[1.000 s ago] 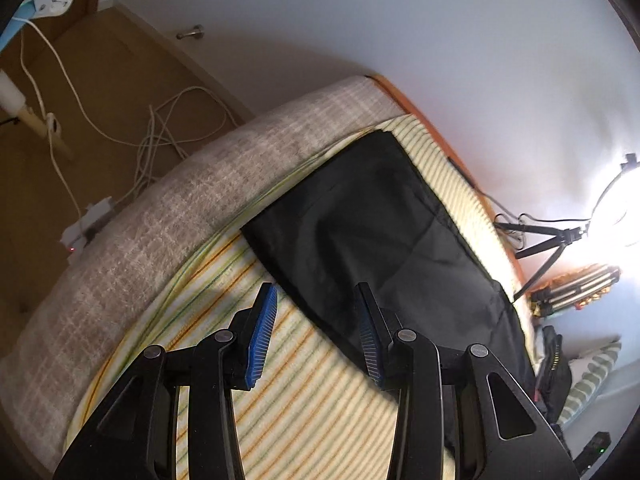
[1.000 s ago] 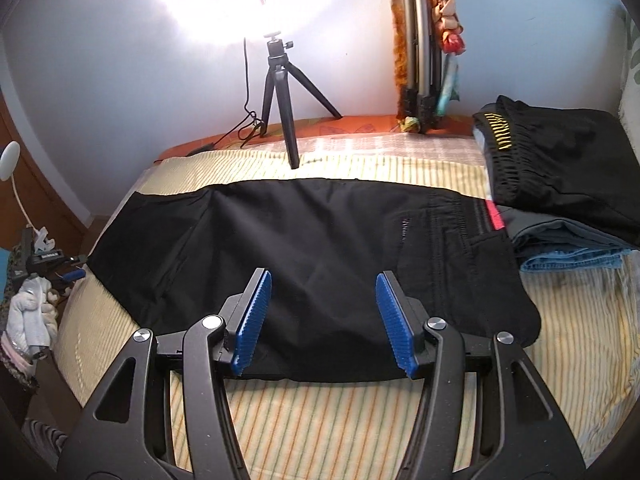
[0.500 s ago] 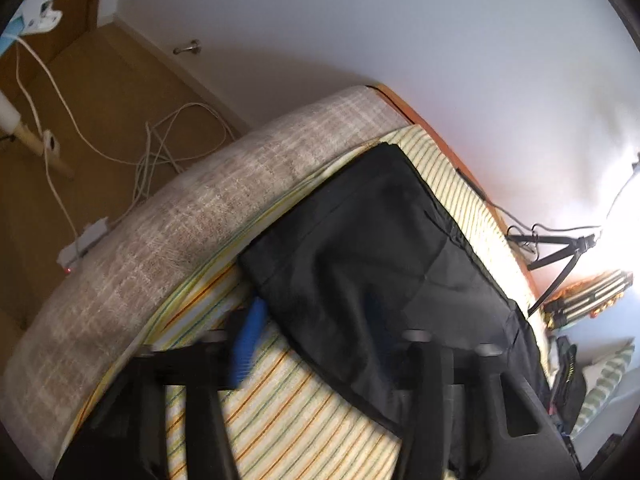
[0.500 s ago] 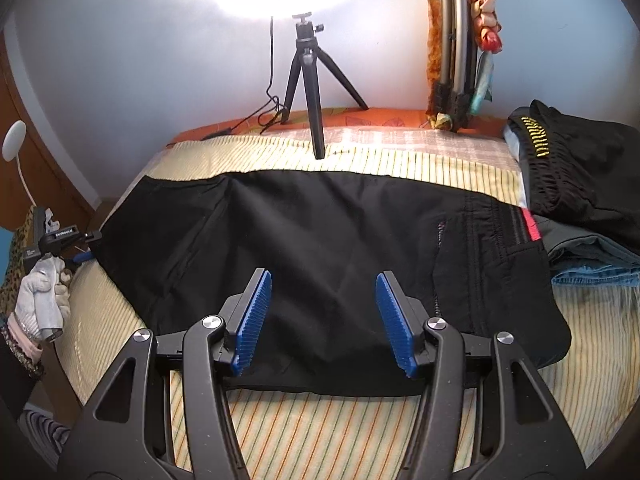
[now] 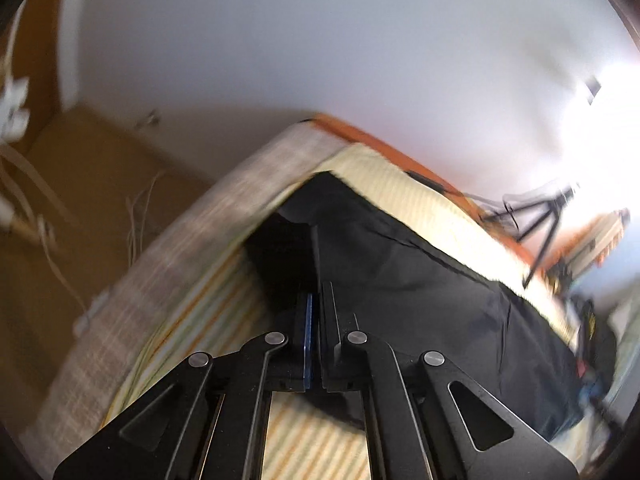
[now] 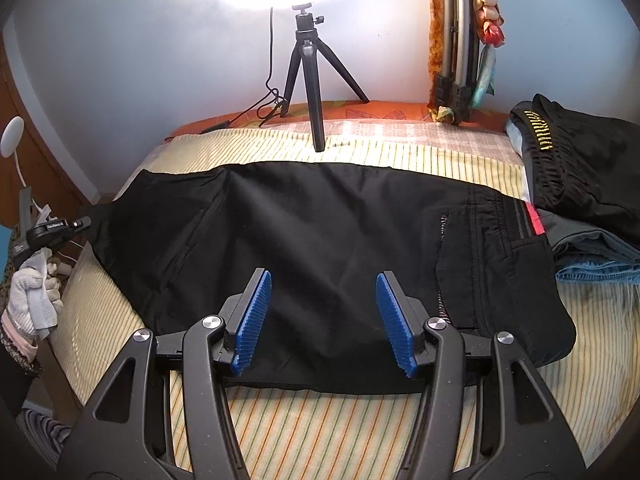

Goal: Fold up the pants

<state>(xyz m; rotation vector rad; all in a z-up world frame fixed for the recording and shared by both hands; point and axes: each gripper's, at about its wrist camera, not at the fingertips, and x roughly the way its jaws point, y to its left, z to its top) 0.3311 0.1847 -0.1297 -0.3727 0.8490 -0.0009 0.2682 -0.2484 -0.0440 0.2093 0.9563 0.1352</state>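
Black pants (image 6: 320, 232) lie flat across the striped bed, waistband to the right, leg ends to the left. In the left wrist view my left gripper (image 5: 316, 292) is shut on the leg-end hem of the pants (image 5: 420, 280), and the cloth there is lifted and bunched around the fingers. The right wrist view shows that same left gripper (image 6: 82, 223) at the far left, held by a gloved hand (image 6: 32, 292), with the hem corner drawn up to it. My right gripper (image 6: 323, 280) hovers open over the pants' near edge at mid-length, with nothing between its blue pads.
A ring-light tripod (image 6: 310, 92) stands at the bed's far edge. A pile of folded clothes (image 6: 580, 168) sits at the right, touching the waistband. Bare striped sheet (image 6: 320, 420) shows in front. Left of the bed is brown floor with white cables (image 5: 60, 220).
My left gripper went down onto the leg hem, shut on it and lifted it while rolling. The right gripper dropped slightly toward the pants and stayed open.
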